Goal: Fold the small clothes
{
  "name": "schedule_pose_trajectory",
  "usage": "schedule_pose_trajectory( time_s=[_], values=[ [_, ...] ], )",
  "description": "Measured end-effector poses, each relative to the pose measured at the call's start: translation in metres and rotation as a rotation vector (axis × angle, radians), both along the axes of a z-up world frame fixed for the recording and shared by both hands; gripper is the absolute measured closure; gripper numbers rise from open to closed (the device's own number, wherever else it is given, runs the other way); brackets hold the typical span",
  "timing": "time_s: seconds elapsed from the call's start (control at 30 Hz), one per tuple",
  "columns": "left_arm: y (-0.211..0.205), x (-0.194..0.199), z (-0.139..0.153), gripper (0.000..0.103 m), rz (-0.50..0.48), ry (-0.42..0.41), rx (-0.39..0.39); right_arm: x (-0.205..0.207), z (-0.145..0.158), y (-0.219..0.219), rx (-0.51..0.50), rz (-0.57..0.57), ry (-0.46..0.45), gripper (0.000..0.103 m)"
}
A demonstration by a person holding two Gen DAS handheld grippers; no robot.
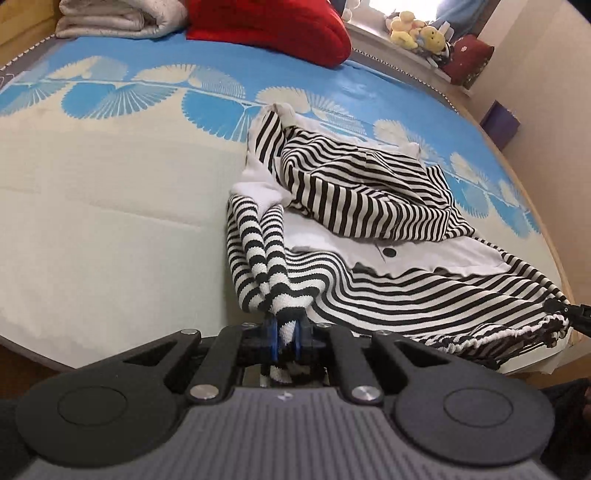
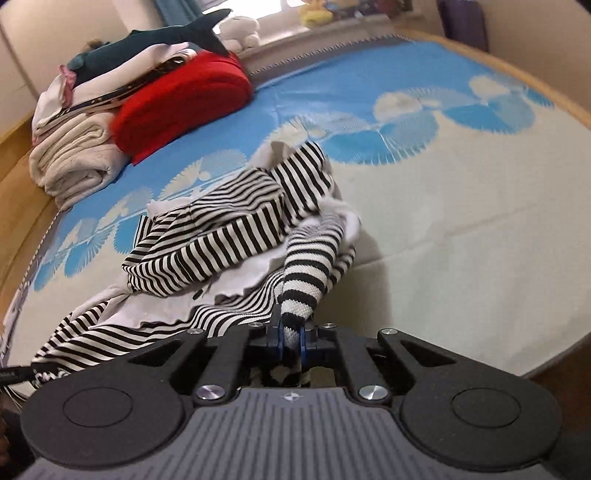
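Left gripper (image 1: 287, 334): jaws nearly closed, blue pads pinching a bunched corner of the striped garment (image 1: 369, 221); fabric pulled taut up to the pads.
Right gripper (image 2: 291, 338): jaws nearly closed, pads clamped on another gathered striped edge.
Striped garment: black-and-white, white lining with a dark button, crumpled in a heap on the bed mat (image 1: 92, 184); near hem lifted at both pinched corners, rest lying on the mat.
Bed mat: cream with blue fan print.
Far end: red cushion (image 2: 184, 99) touching folded cream blankets (image 2: 74, 162); plush shark (image 2: 147, 44) on top of the pile.
Window ledge: yellow soft toys (image 1: 417, 31).
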State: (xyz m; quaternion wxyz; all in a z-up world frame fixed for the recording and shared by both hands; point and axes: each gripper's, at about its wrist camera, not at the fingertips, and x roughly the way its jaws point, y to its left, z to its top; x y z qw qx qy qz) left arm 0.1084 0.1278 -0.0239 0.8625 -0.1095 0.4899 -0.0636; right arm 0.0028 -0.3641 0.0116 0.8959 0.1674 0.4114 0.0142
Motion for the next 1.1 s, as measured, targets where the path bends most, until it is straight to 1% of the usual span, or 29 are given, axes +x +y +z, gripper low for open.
schedule_pose_trajectory(
  time_s=[0.13, 0.33, 0.43, 0.53, 0.6, 0.7, 0.77, 0.83, 0.9, 0.97, 1.03, 1.1],
  values=[
    [-0.004, -0.002, 0.005, 0.095, -0.018, -0.013, 0.028, 0.002, -0.001, 0.000, 0.001, -0.007, 0.006, 0.096],
    [0.000, -0.007, 0.011, 0.095, -0.030, -0.024, 0.024, -0.008, 0.005, 0.000, 0.002, 0.005, -0.009, 0.096],
    [0.006, -0.022, 0.028, 0.095, -0.052, -0.040, 0.007, -0.024, 0.022, -0.002, 0.027, 0.020, -0.043, 0.096],
    [0.014, -0.041, 0.056, 0.095, -0.070, -0.058, -0.011, -0.046, 0.052, -0.004, 0.057, 0.041, -0.106, 0.096],
    [0.020, -0.053, 0.073, 0.095, -0.072, -0.071, -0.041, -0.059, 0.068, -0.007, 0.080, 0.047, -0.142, 0.096],
    [0.029, -0.056, 0.082, 0.095, -0.058, -0.066, -0.086, -0.064, 0.078, -0.010, 0.103, 0.043, -0.149, 0.096],
    [0.030, -0.045, 0.075, 0.095, -0.052, -0.043, -0.092, -0.056, 0.072, -0.012, 0.110, 0.042, -0.110, 0.096],
    [0.027, -0.029, 0.065, 0.095, -0.055, -0.018, -0.084, -0.038, 0.059, -0.015, 0.100, 0.031, -0.066, 0.096],
    [0.020, -0.003, 0.052, 0.095, -0.081, -0.012, -0.066, -0.009, 0.044, -0.018, 0.093, 0.019, 0.001, 0.096],
    [0.013, 0.035, 0.036, 0.095, -0.087, 0.021, -0.052, 0.024, 0.030, -0.019, 0.066, 0.025, 0.057, 0.096],
    [0.009, 0.076, 0.021, 0.094, -0.102, 0.030, -0.063, 0.065, 0.016, -0.019, 0.065, 0.007, 0.107, 0.096],
    [0.010, 0.127, 0.002, 0.093, -0.040, 0.065, -0.083, 0.112, 0.004, -0.019, 0.069, -0.001, 0.127, 0.096]
  ],
)
